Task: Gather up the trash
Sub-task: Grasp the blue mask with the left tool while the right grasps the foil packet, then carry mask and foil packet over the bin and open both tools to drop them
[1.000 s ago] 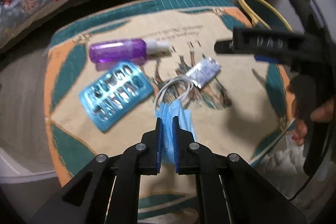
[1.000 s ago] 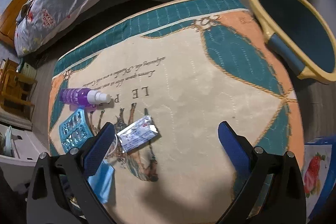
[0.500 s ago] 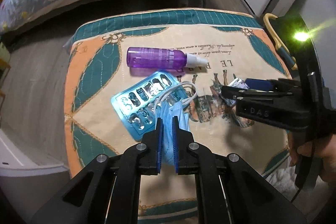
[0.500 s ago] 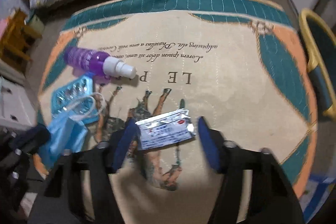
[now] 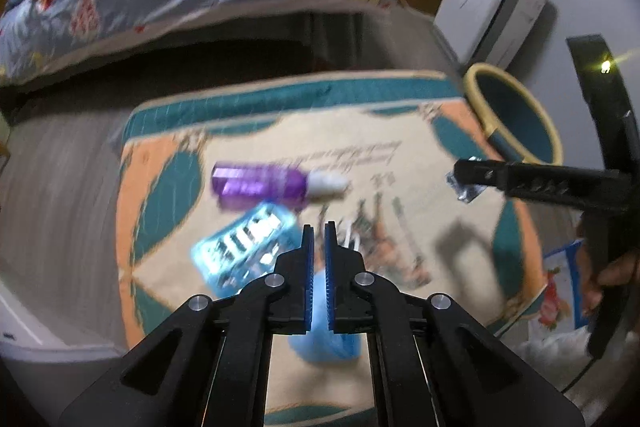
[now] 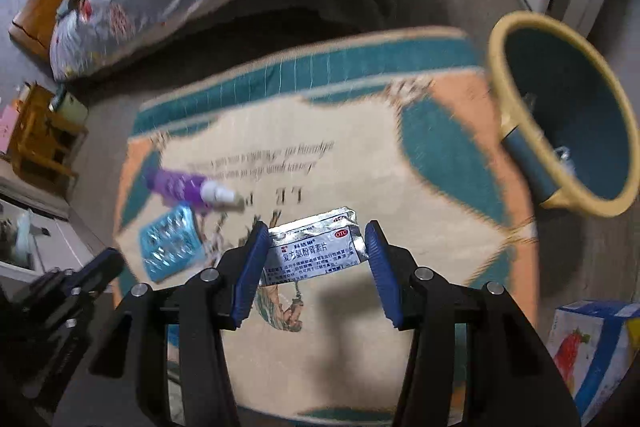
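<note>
Sitting between the right tool's pads: silver sachet, gripped.

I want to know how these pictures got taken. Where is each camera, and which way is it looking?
Left wrist view: sits on the left hand-held gripper, looking along its fingers down at the rug; they pinch a blue mask.
Right wrist view: sits on the right hand-held gripper, looking over the rug toward the bin; its fingers clamp a silver packet.
Both show the purple bottle, blister pack, rug, bin and bed.
</note>
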